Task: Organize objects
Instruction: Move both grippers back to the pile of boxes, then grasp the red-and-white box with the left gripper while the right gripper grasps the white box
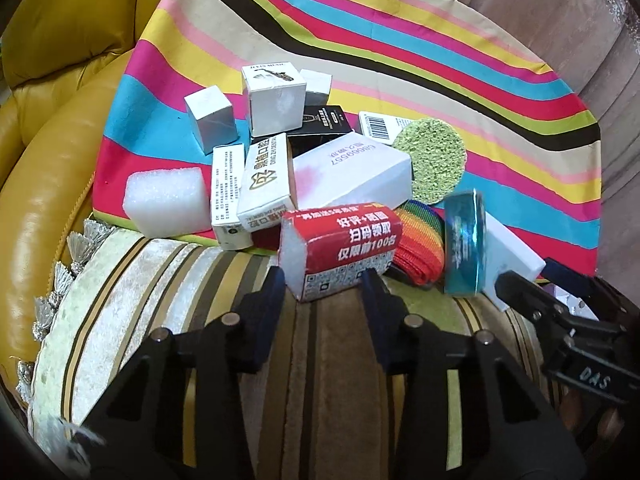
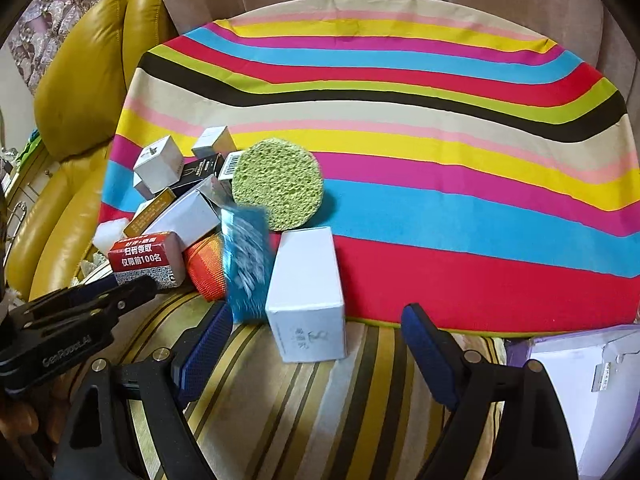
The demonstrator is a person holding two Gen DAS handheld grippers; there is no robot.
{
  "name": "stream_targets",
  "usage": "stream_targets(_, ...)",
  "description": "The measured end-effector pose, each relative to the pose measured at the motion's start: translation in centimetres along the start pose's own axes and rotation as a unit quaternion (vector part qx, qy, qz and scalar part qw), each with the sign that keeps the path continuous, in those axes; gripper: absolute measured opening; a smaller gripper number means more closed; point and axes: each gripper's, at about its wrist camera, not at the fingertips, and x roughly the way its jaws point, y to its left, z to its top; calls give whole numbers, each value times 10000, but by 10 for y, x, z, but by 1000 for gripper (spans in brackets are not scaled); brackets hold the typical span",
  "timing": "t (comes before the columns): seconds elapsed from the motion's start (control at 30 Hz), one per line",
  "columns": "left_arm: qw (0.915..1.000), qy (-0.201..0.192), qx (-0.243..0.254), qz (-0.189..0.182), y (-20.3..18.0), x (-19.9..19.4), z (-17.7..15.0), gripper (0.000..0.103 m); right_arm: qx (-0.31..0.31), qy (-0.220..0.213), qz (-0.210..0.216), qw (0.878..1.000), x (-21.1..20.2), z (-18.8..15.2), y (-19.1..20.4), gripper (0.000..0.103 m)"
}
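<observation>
Seeing left gripper (image 1: pixel 324 280) clamped on my red-labelled foam block (image 1: pixel 340 248), white QR end facing; right gripper (image 2: pixel 316 332) spread wide.

Bright, even light; fisheye-bent edges; blue tin (image 2: pixel 244 264) motion-blurred.

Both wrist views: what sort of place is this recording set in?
Most likely a home living room. A yellow leather sofa sits at the left, a tasselled striped cushion lies in front, and a bright striped cloth is spread as a work surface for a pile of small boxes.
</observation>
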Motion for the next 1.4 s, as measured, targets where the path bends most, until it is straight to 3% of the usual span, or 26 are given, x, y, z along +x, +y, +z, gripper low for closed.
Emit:
stream_targets(0.23,9998,-35,-68,-157,1,-3,-2,43,-33,83,51,9999,10,7,-1,83)
stream_targets(0.3,9997,-48,-101,-233,3,-3,0,57,-50,101,41,9999,12,7,-2,75)
stream_targets(0.47,9997,-108,-147,-166,4,-8,3,68,37,182,61,9998,16,8,-6,59)
stream_targets(0.73,9970,180,-437,605,-7,-1,14,74,-22,138,7,9999,16,6,-3,38)
stream_targets(1.27,9913,299,-508,1175,-33,16,14,77,153,-218,0,9996,3,-1,-9,37)
stream_targets(1.4,9910,212,-690,1130,-27,15,12,69,231,-266,35,9994,-1,-4,-12,37)
